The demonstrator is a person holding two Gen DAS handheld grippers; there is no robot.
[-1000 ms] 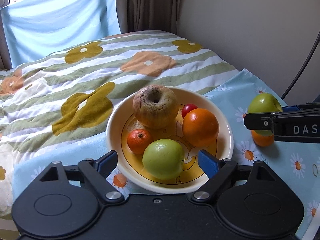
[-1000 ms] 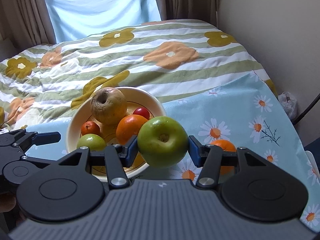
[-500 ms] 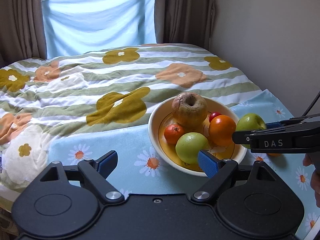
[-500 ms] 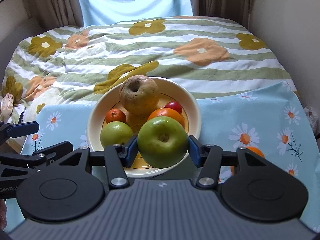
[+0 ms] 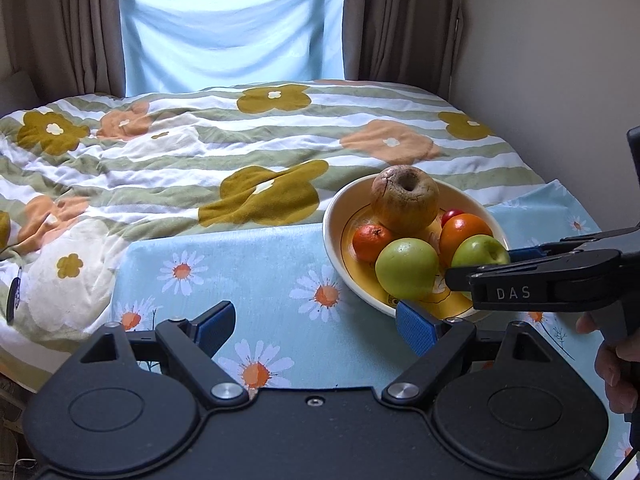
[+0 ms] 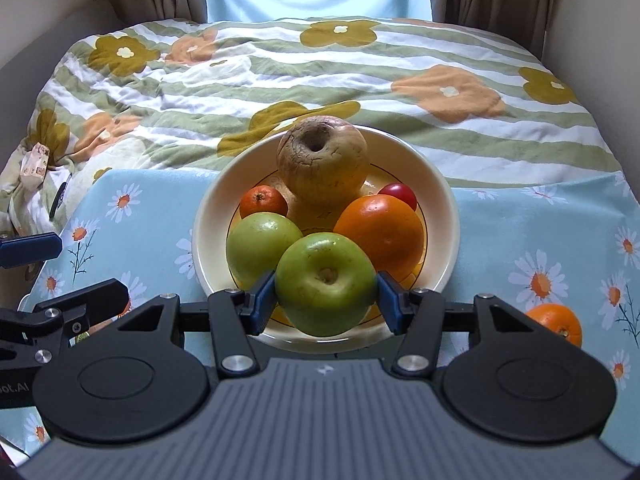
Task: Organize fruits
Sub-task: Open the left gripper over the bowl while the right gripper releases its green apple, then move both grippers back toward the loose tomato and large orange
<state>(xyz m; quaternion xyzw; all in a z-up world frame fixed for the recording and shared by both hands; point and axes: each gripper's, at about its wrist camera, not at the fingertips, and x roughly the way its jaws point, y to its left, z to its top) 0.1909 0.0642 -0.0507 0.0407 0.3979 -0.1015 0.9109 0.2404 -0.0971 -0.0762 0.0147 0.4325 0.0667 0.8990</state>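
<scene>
A: Where's the green apple point(image 6: 325, 283)?
B: Between the right gripper point(image 6: 326, 300) pads at the near side of the bowl point(image 6: 448, 216); its jaws have just been opening, pads now barely clear of it
A: And the left gripper point(image 5: 316, 326)?
B: Spread wide, nothing in it

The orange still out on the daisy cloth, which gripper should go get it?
Probably the left gripper: open, empty. The right gripper, though nearer the orange, has just been opening around a green apple over the bowl.
</scene>
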